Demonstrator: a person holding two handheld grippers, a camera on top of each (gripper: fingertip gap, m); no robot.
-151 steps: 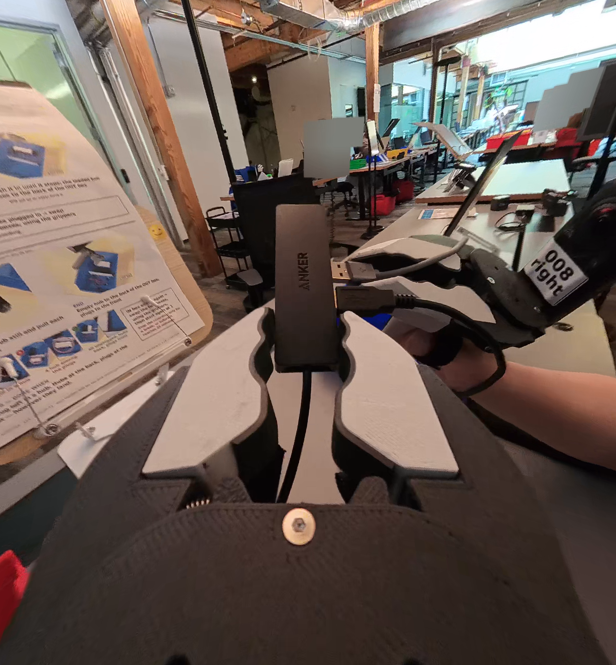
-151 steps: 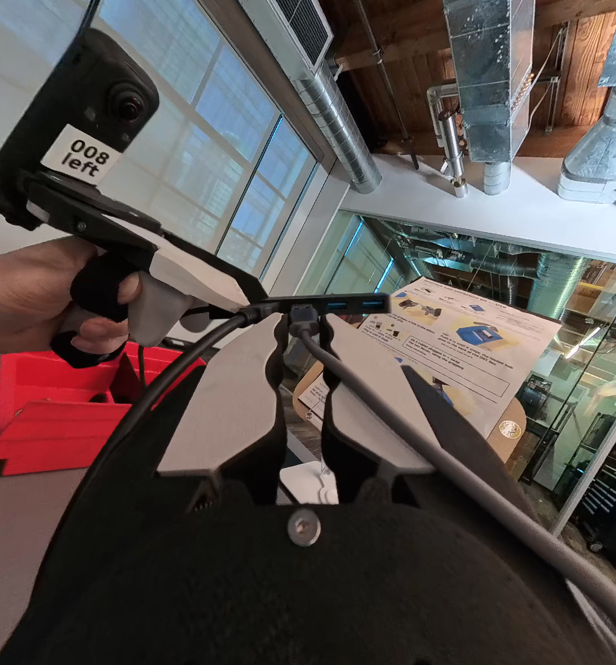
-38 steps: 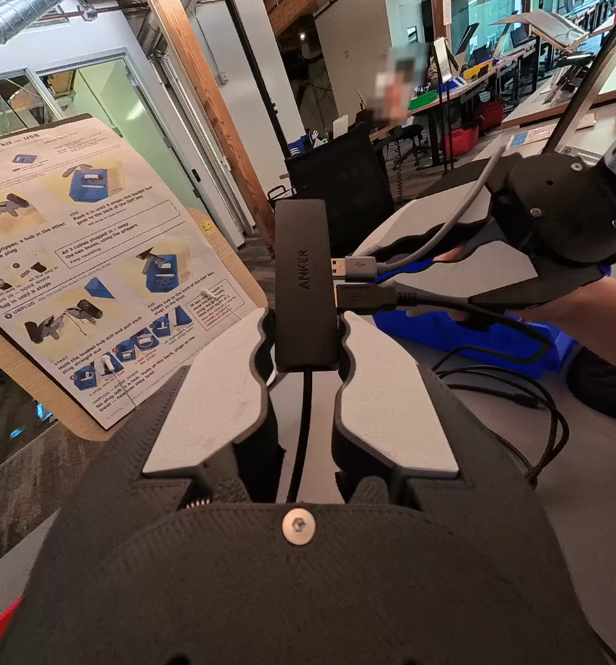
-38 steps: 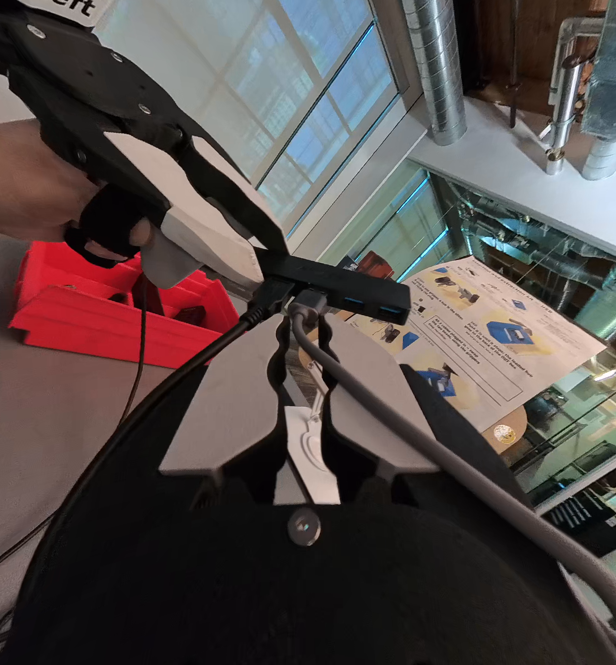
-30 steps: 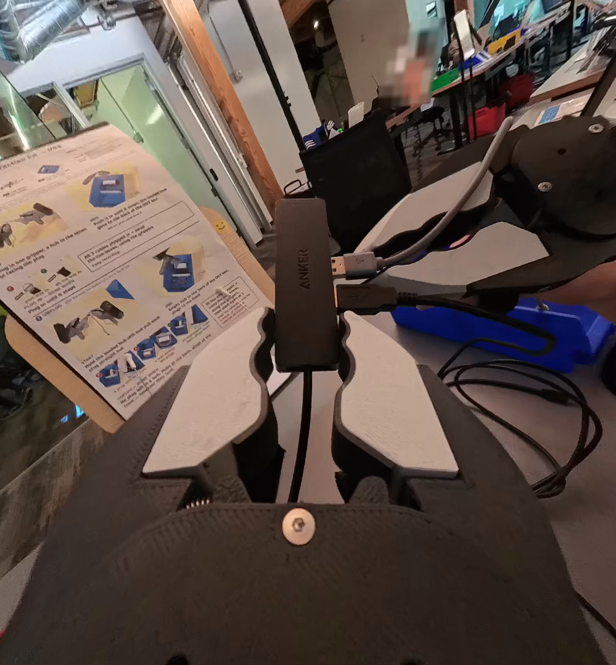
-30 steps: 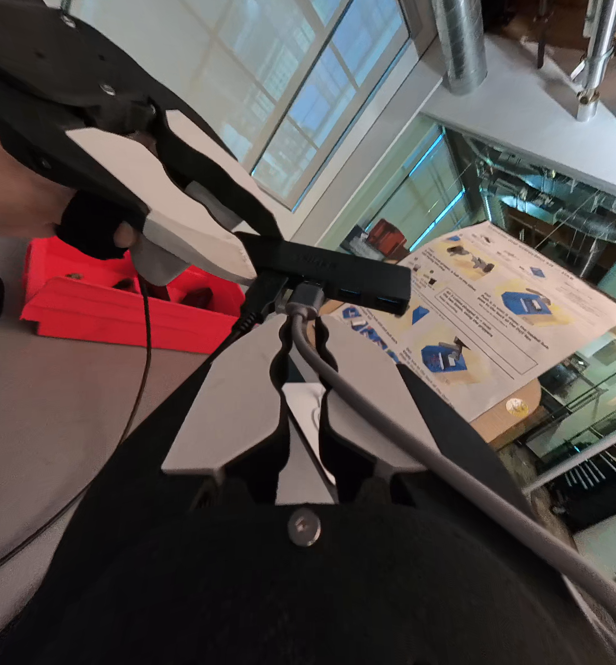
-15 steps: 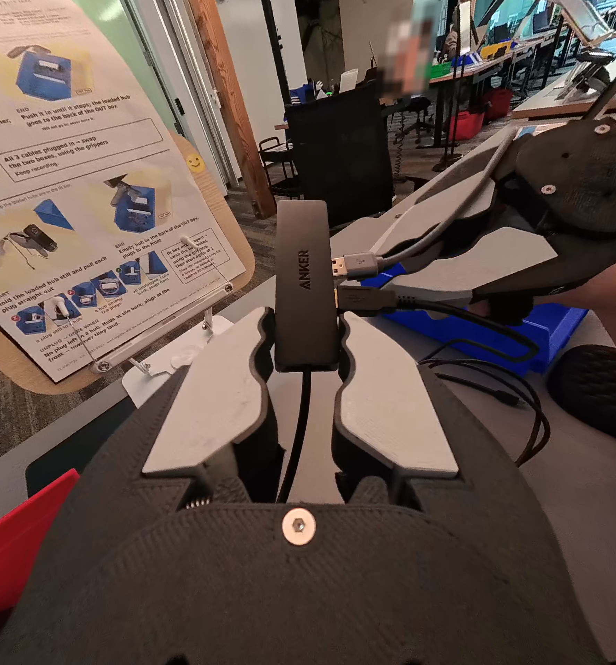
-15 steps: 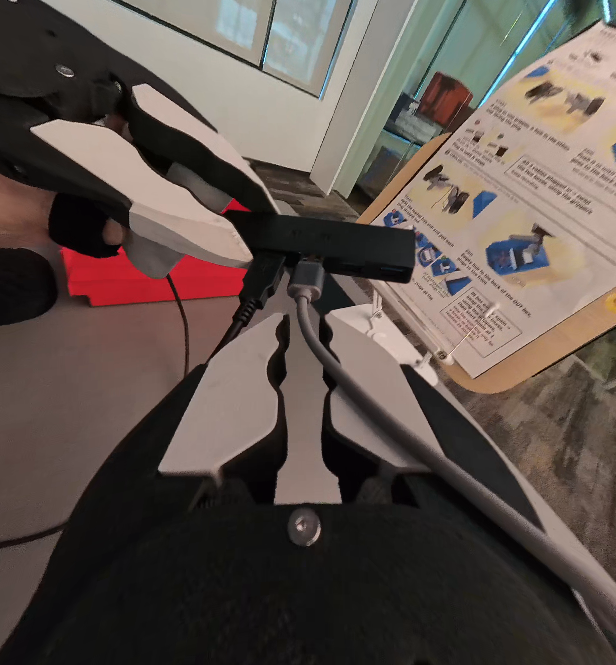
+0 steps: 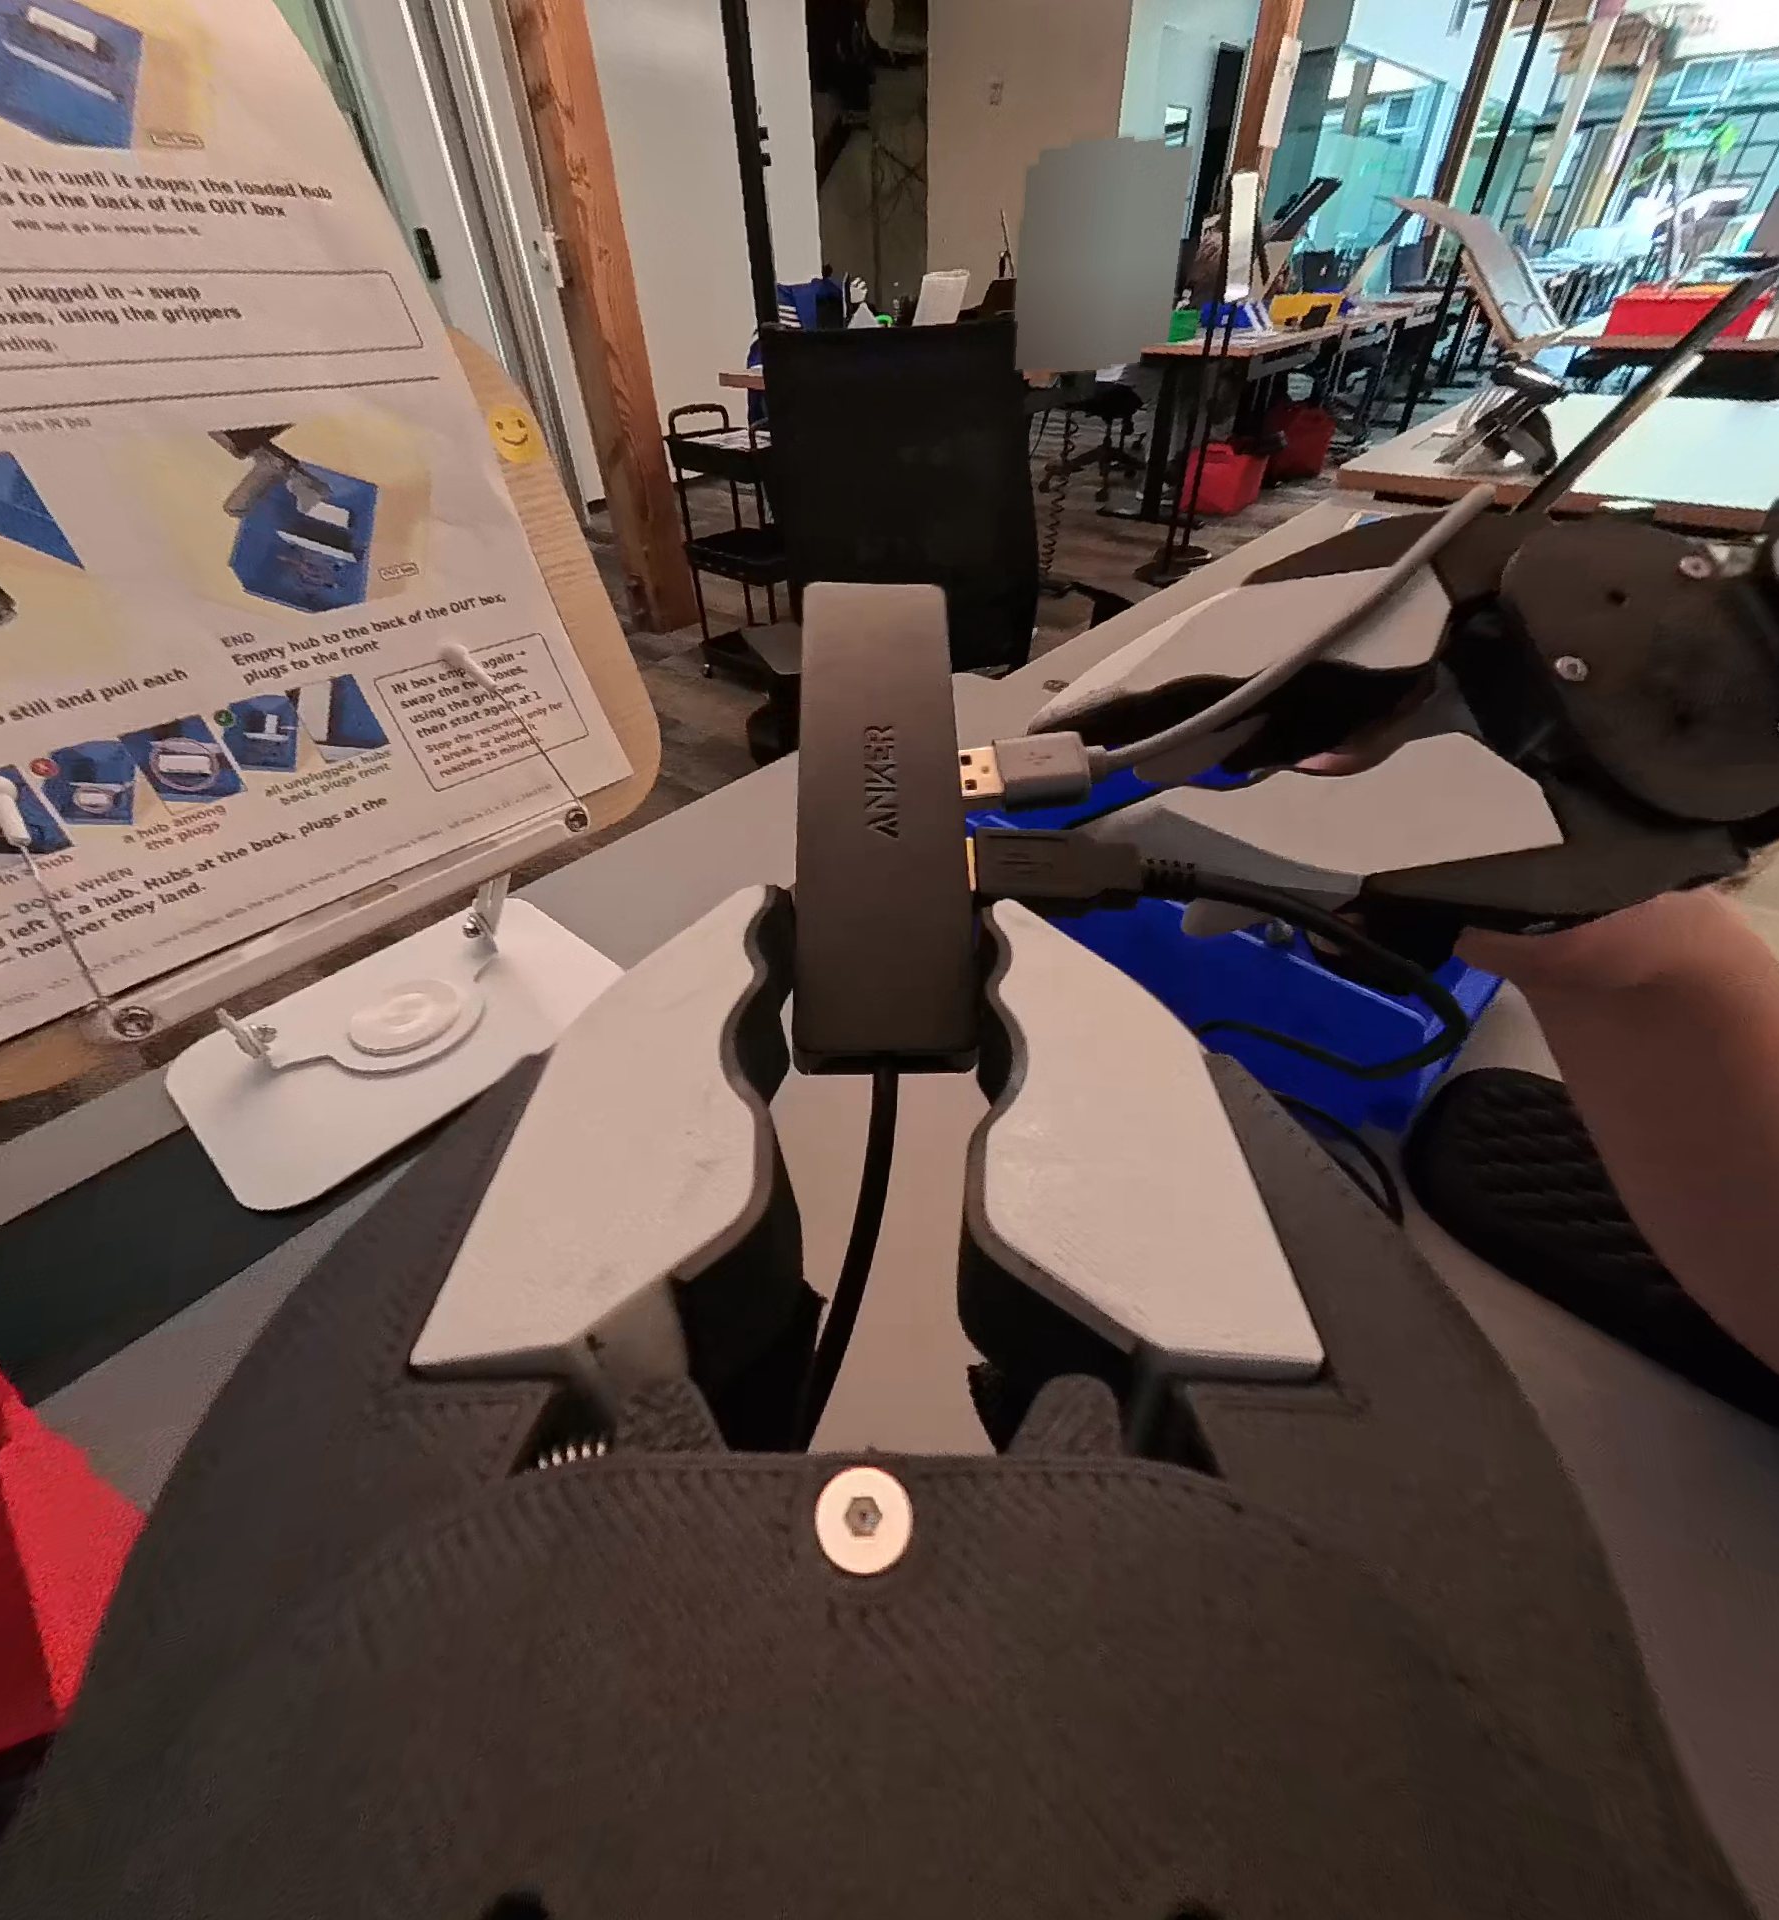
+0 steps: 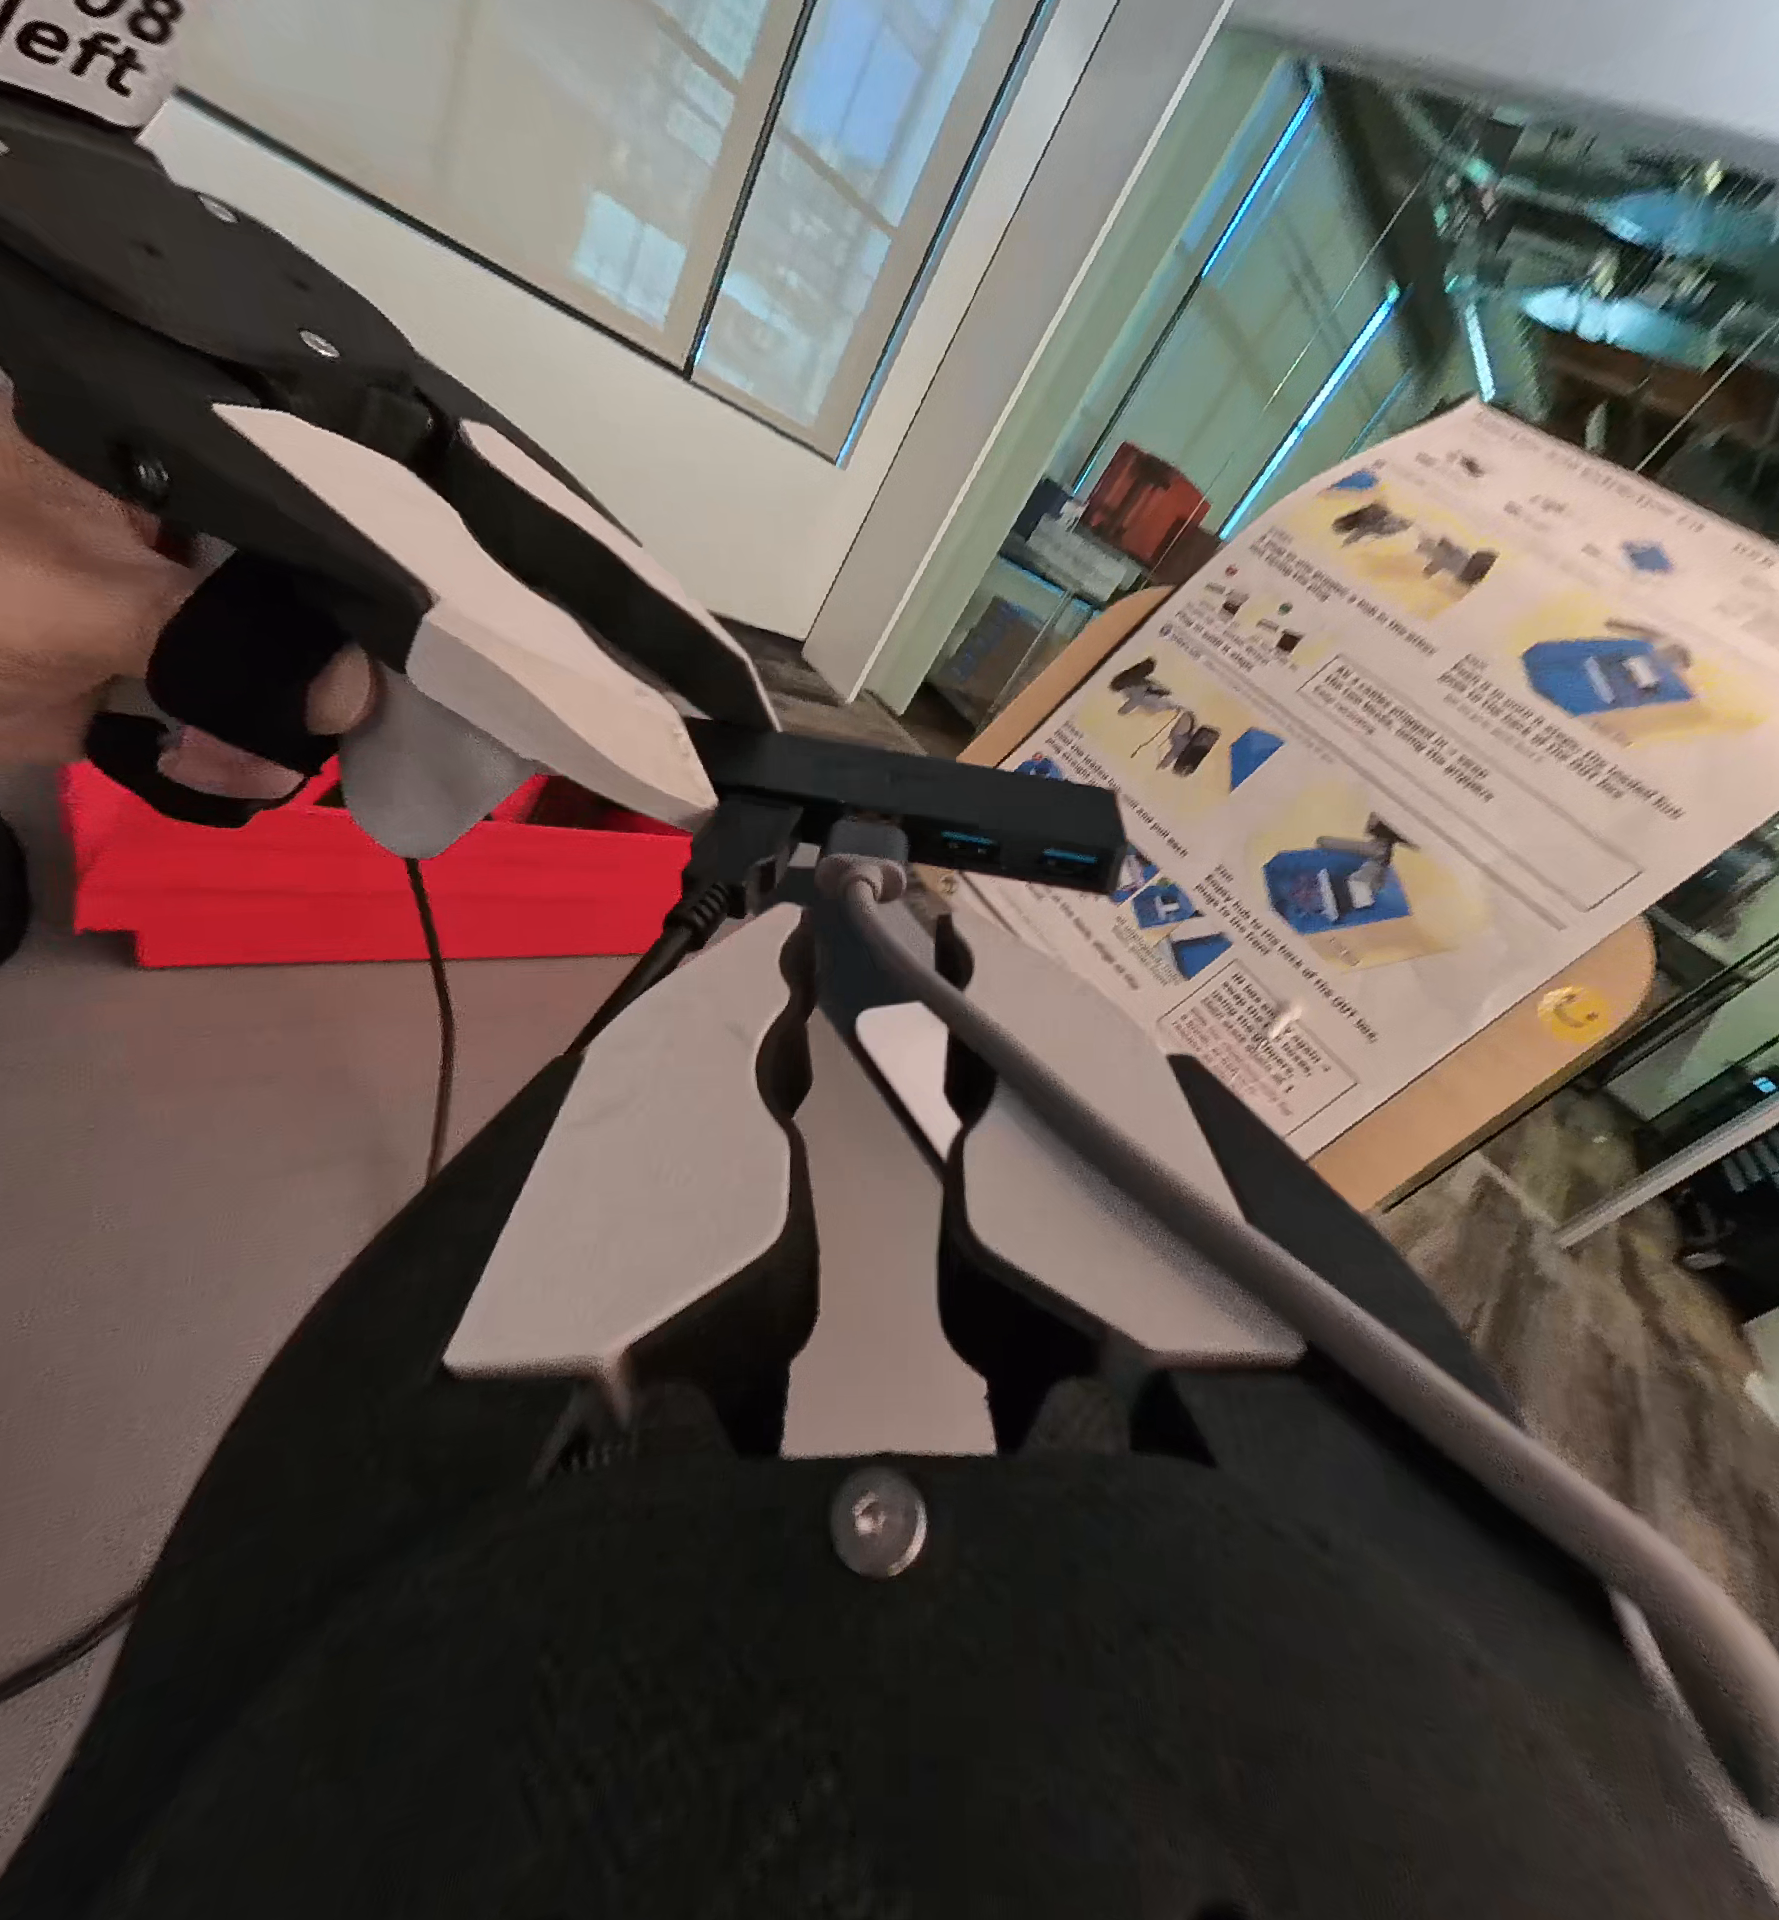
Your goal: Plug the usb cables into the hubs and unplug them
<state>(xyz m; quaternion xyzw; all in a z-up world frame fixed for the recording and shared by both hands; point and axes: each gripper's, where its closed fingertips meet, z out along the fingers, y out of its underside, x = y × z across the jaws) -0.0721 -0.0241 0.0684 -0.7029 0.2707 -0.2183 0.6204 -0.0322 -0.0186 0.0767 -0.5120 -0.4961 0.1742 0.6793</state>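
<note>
My left gripper (image 9: 883, 914) is shut on the near end of a black USB hub (image 9: 880, 810), which points away from me. A black plug (image 9: 1051, 868) sits fully in the hub's right side. A grey plug (image 9: 1046, 769) above it is partly in, with some metal showing. My right gripper (image 10: 872, 935) is just behind the grey plug (image 10: 864, 836), jaws apart. The grey cable (image 10: 1124, 1174) runs between its fingertips and lies over the right finger. Two free blue ports (image 10: 1015, 854) show on the hub (image 10: 916, 779).
An instruction poster (image 9: 189, 520) on a white stand (image 9: 376, 1039) is at the table's left edge. A blue bin (image 9: 1280, 987) lies under the right gripper and a red bin (image 10: 345, 883) behind the left one. Black cable loops over the grey table (image 10: 189, 1143). My right fingertips sit around 5 cm from my left ones.
Both grippers and the hub have swung round and tilted together, so the poster and bins shifted in view. The plugs sit as before. The right jaws stand slightly wider.
</note>
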